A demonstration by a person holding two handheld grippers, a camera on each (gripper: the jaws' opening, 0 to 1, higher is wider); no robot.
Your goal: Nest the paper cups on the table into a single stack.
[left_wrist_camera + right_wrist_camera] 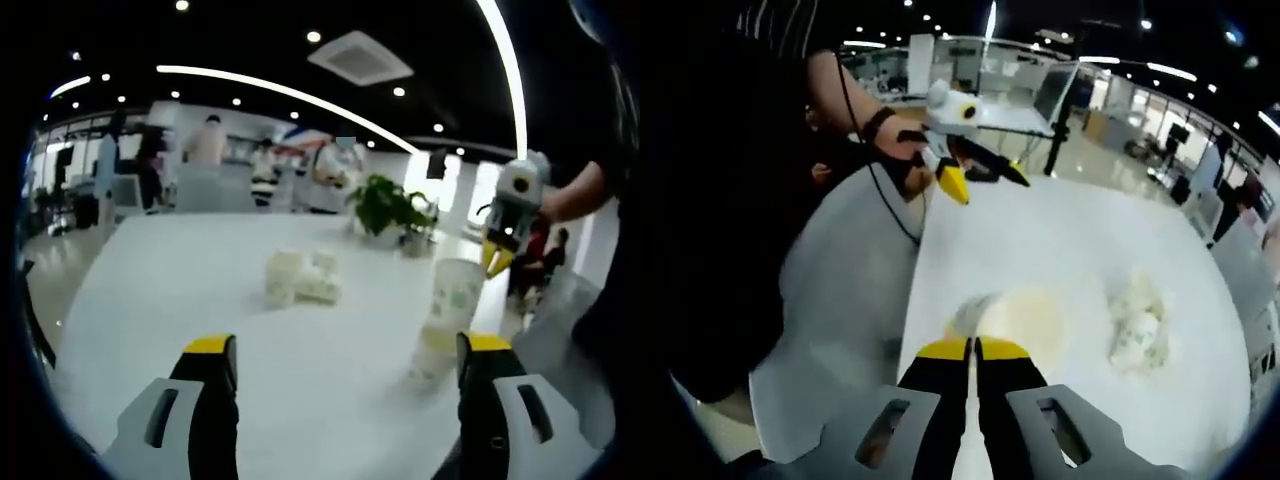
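Between the right gripper [975, 348] fingers, pressed together, nothing visibly held; paper cup [1012, 318] just beyond their tips, mouth up, axis upright. Same cup [448, 312] stands near the table [180, 290] right edge, beside the left gripper [345, 350], fingers wide apart, empty. Right gripper [497, 258] hangs above it, nearer. Crumpled white heap [300, 277] mid-table; open room elsewhere.

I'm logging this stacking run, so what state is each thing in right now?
Paper cup: upright near the table edge, held at the rim.
Right gripper: shut on the cup's rim.
Left gripper: open, empty, held above the table.
Crumpled white clump: lying loose mid-table, untouched.
Table: white, bearing the cup and clump.
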